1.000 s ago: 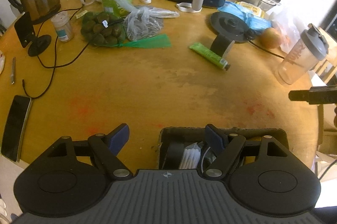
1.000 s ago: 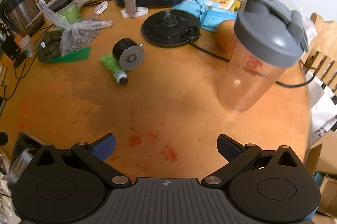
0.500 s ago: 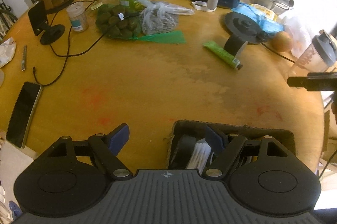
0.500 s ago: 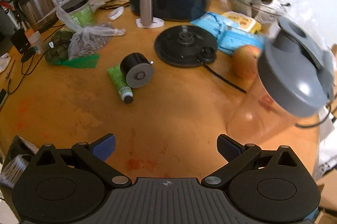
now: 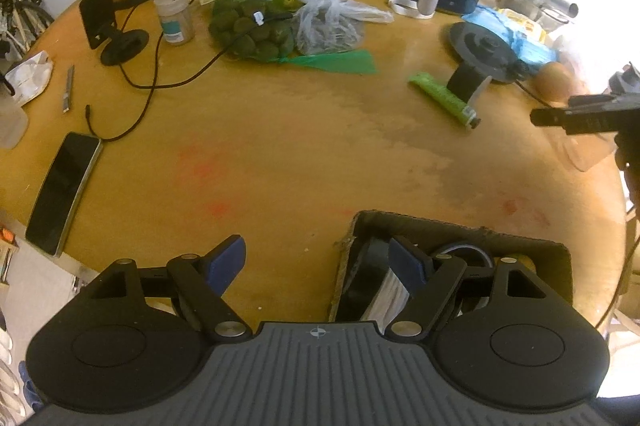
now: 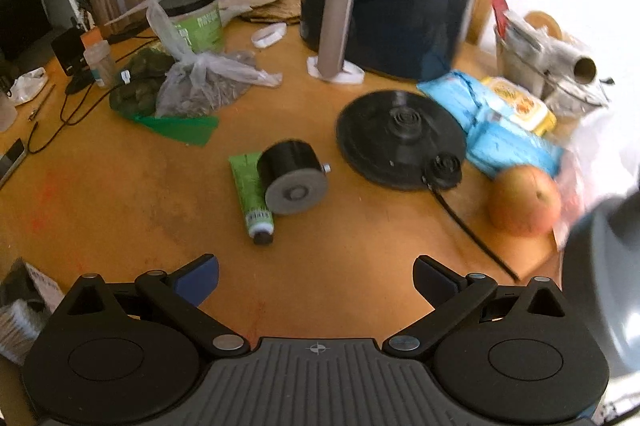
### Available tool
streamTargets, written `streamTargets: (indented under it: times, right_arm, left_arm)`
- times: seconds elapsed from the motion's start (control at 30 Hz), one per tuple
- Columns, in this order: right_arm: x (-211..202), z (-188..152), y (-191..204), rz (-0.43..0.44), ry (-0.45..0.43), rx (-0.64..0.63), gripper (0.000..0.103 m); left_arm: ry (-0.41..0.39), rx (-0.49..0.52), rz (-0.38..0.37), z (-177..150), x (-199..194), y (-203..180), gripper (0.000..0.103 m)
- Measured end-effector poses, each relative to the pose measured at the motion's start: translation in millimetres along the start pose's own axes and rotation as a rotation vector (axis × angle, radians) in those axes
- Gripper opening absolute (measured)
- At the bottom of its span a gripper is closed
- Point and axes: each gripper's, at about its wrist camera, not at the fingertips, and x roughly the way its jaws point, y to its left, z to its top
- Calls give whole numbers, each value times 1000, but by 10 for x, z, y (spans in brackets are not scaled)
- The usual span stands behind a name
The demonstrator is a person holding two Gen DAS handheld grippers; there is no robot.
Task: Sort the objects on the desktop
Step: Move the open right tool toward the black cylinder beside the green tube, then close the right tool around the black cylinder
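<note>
The right claw (image 6: 316, 276) has swung left since a second ago, pushing the grey-lidded clear plastic shaker bottle (image 6: 604, 266) to the frame's right edge. Both claws gape empty; the left claw (image 5: 316, 258) hovers by the dark open cardboard box (image 5: 520, 248) on the round wooden desk (image 5: 280, 154).

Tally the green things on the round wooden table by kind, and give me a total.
Green squeeze tube with black cap: 1
Green-labelled jar with black lid: 1
Green net bag of dark round fruit: 1
Flat bright green plastic tail of that bag: 1
Total: 4
</note>
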Motion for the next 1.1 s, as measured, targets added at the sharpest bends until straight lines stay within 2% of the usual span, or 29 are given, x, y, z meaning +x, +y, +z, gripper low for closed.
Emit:
streamTargets:
  times: [0.7, 0.8, 0.93, 1.1]
  right_arm:
    - [608, 301, 63, 55, -62, -44, 101]
    - [703, 327, 57, 71, -56, -46, 92]
    - [828, 343, 21, 88, -42, -34, 86]
    - [945, 372, -14, 119, -30, -27, 83]
  left_arm:
    - [8, -91, 45, -101, -88, 187, 79]
    - [14, -105, 55, -126, -95, 210, 79]
    - [21, -120, 67, -173, -108, 234, 79]
    - [32, -138, 83, -236, -123, 264, 79]
